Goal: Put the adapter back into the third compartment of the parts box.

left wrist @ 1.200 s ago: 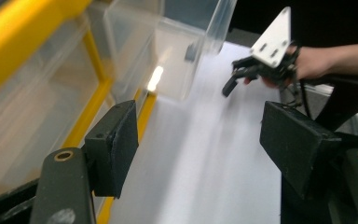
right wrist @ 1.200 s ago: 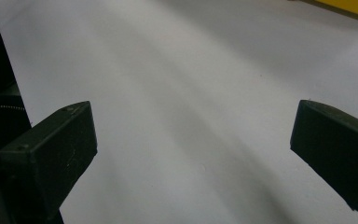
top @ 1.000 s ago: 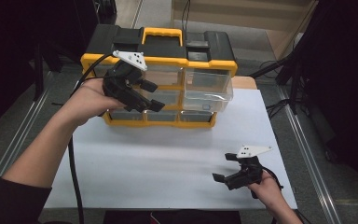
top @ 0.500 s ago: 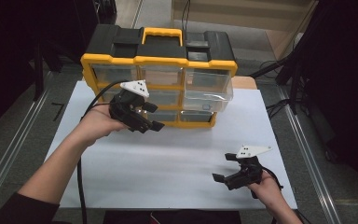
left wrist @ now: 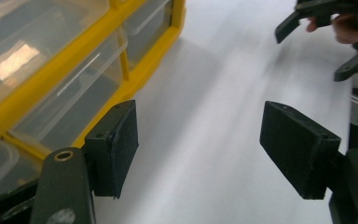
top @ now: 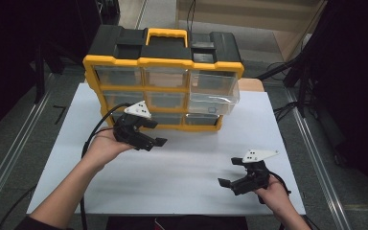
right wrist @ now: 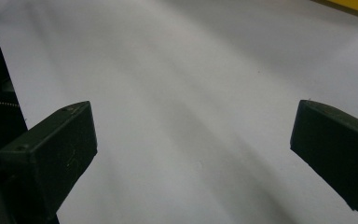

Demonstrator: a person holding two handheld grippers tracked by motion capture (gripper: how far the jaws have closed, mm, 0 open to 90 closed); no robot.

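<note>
A yellow and black organizer (top: 163, 62) with clear drawers stands at the back of the white table (top: 196, 158). Its right middle drawer (top: 214, 93) sticks out, and I see nothing inside it. My left gripper (top: 155, 132) hovers low in front of the organizer's bottom row, open, with only table between its pads (left wrist: 119, 144). The organizer's drawers (left wrist: 65, 107) sit just to its left in the left gripper view. My right gripper (top: 228, 171) rests near the table's front right, open wide and empty, its pads (right wrist: 51, 149) over bare white surface.
The right gripper (left wrist: 326, 28) shows far off in the left gripper view. Metal rails (top: 9, 158) run along both sides of the table. A yellow corner of the organizer (right wrist: 349, 3) sits at the top right of the right gripper view.
My left hand has come down and back from the organizer's middle drawers to just above the table in front of it, jaws the same width. The right hand has stayed put.
</note>
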